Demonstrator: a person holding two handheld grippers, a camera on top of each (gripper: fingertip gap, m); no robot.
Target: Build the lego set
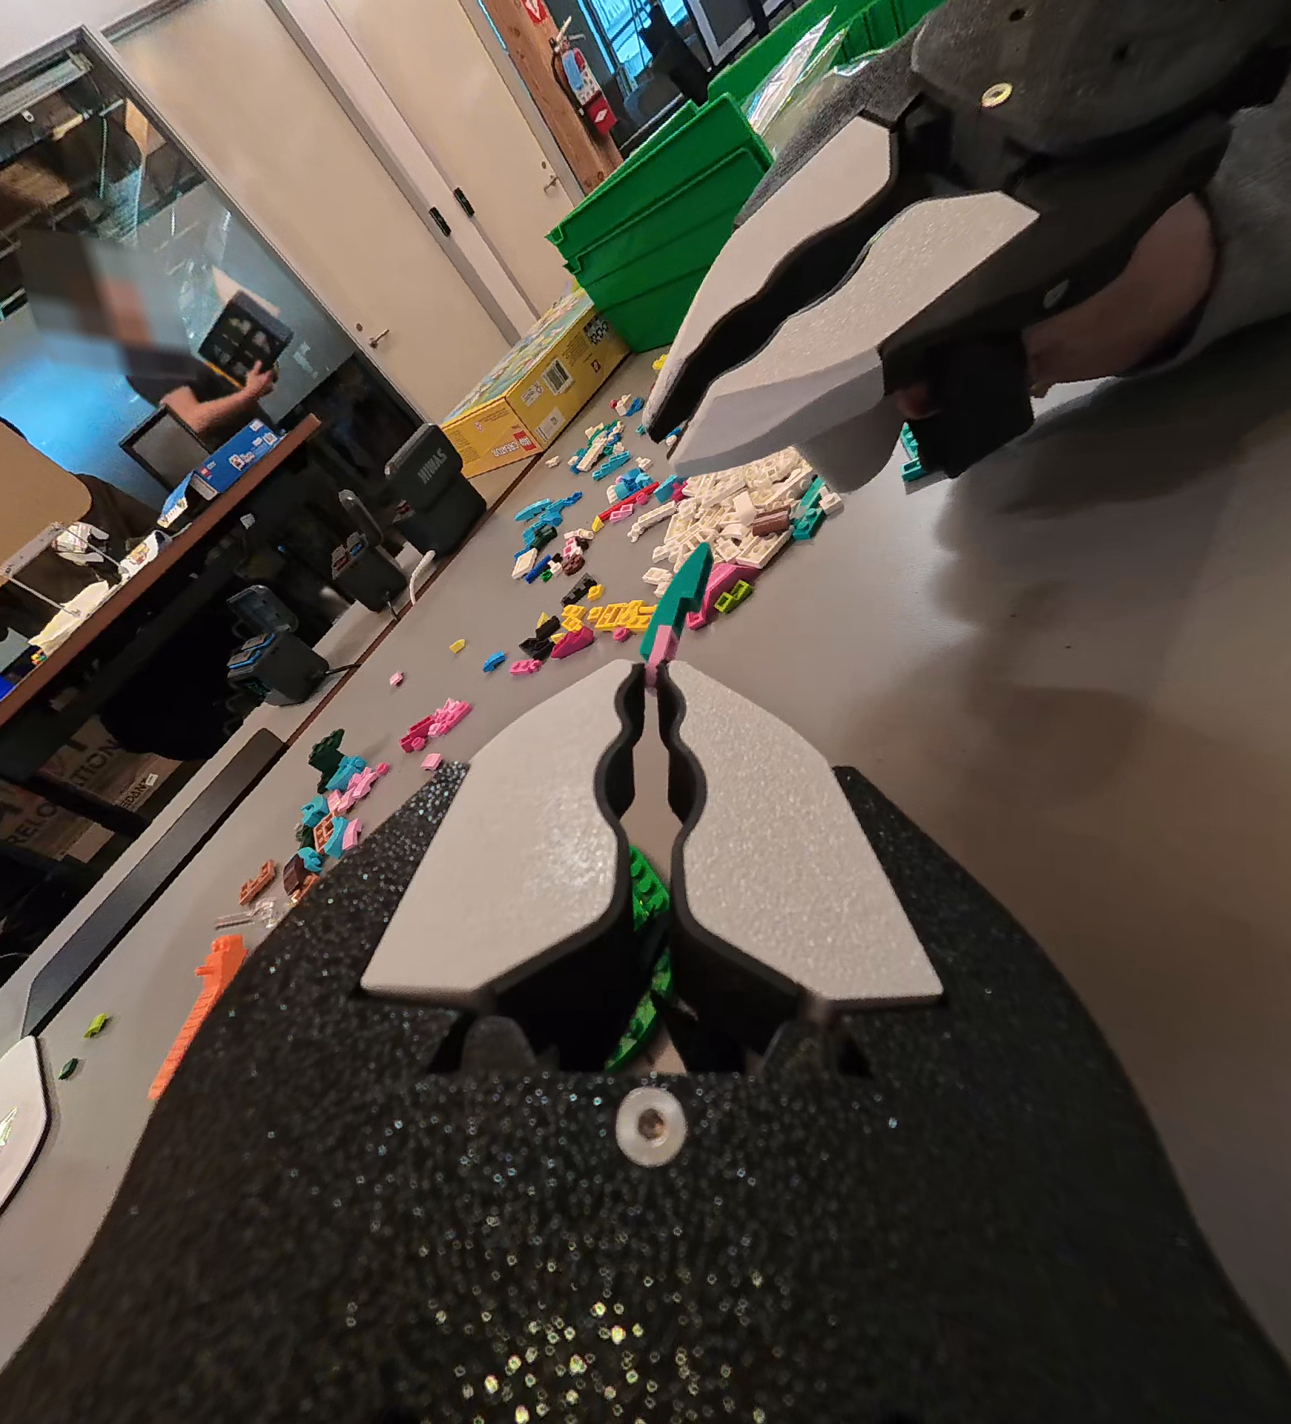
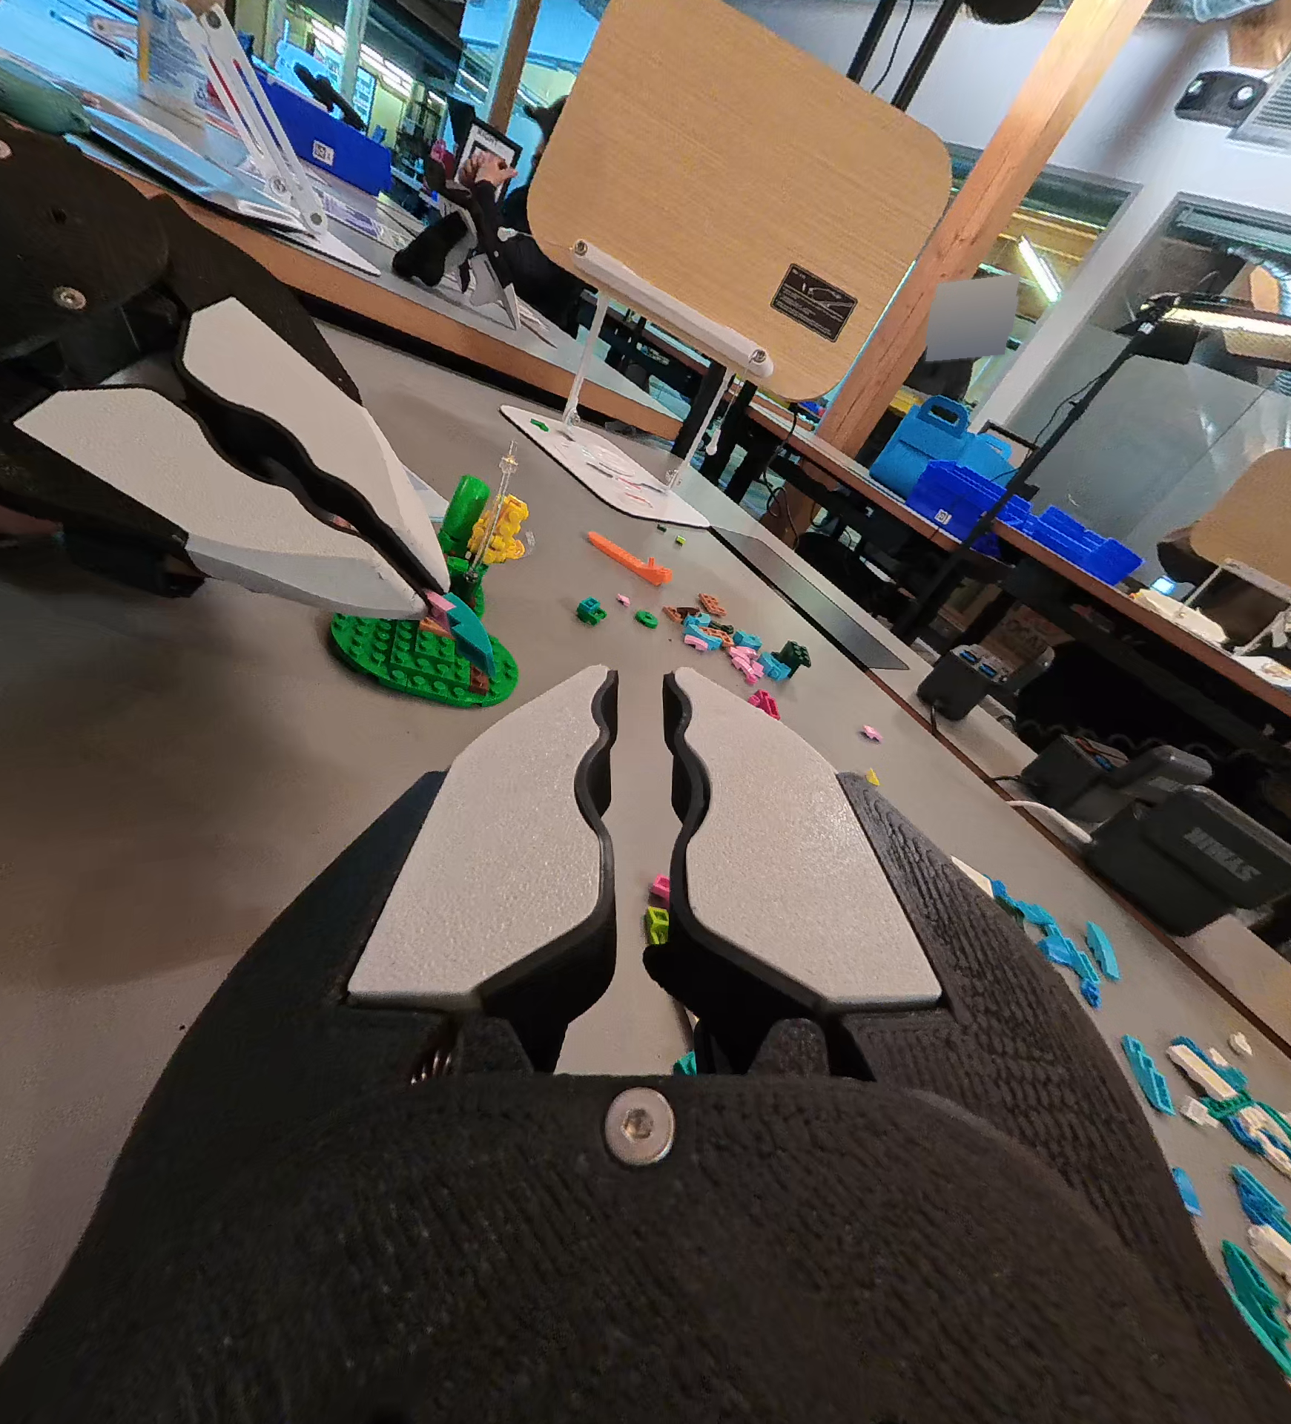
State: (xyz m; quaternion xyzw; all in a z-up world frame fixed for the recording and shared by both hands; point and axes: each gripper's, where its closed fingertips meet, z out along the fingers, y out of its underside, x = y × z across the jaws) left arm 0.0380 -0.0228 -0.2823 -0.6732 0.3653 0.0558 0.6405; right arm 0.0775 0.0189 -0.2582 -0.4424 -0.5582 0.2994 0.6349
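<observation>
Left tool [image 1: 653,678]: its two grey fingers are pressed together on the pink end of a small teal-and-pink brick piece [image 1: 677,605], which sticks out past the tips. Pinching only the pink end leaves the teal blade free and visible.
Held piece, from the right wrist view: the piece [image 2: 465,620] hangs just above, perhaps touching, the round green base [image 2: 395,663]; which of the two cannot be told.
Green base: it sits on the grey table [image 2: 126,770] with a green-and-yellow plant stack [image 2: 484,524] standing upright at its far side, so the build stays steady on its own.
Right tool [image 2: 640,682]: the fingers stand slightly apart with bare table showing between them; nothing is pinched. In the left wrist view it [image 1: 669,439] hovers over the white brick heap [image 1: 734,516].
Loose bricks: sorted by colour into clusters, yellow [image 1: 611,616], pink [image 1: 438,720] and blue [image 1: 546,516], well apart from the base, which keeps each sort easy to pick from.
Orange brick separator [image 2: 630,559]: lies flat, beyond the base, untouched.
</observation>
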